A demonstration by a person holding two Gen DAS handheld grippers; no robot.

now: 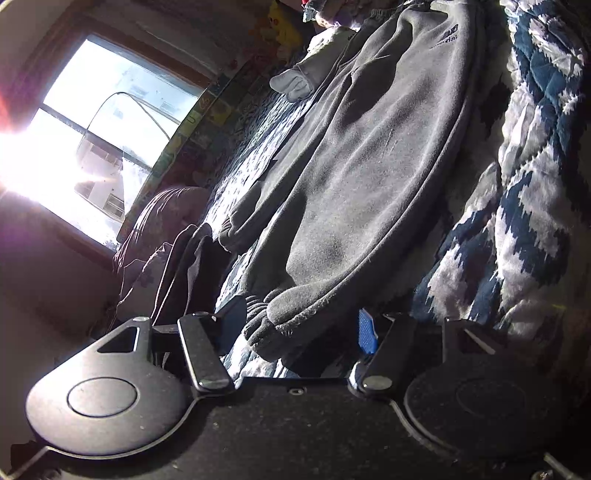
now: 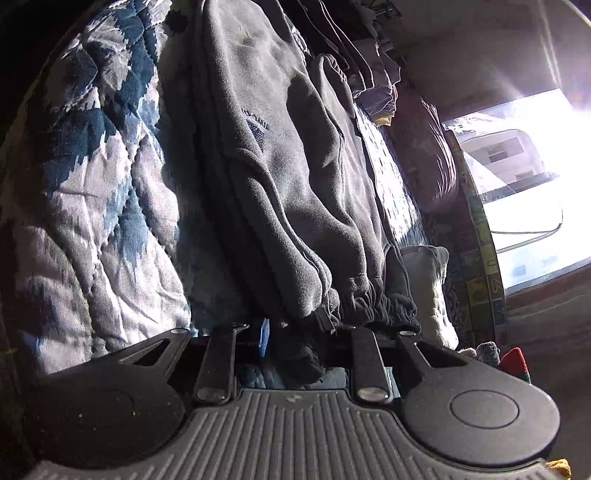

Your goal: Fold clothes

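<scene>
Left wrist: spread left gripper around sweatpants cuffs; right gripper seemingly pinches waistband.

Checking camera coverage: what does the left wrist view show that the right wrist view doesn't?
Left wrist only: the ankle cuffs of the grey sweatpants between the open fingers of the left gripper, a white sock, and a yellow plush toy.

Right wrist only: the elastic waistband at the right gripper, and a dark clothes pile.

Both: the sweatpants, the blue-and-white quilt and the bright window.
</scene>
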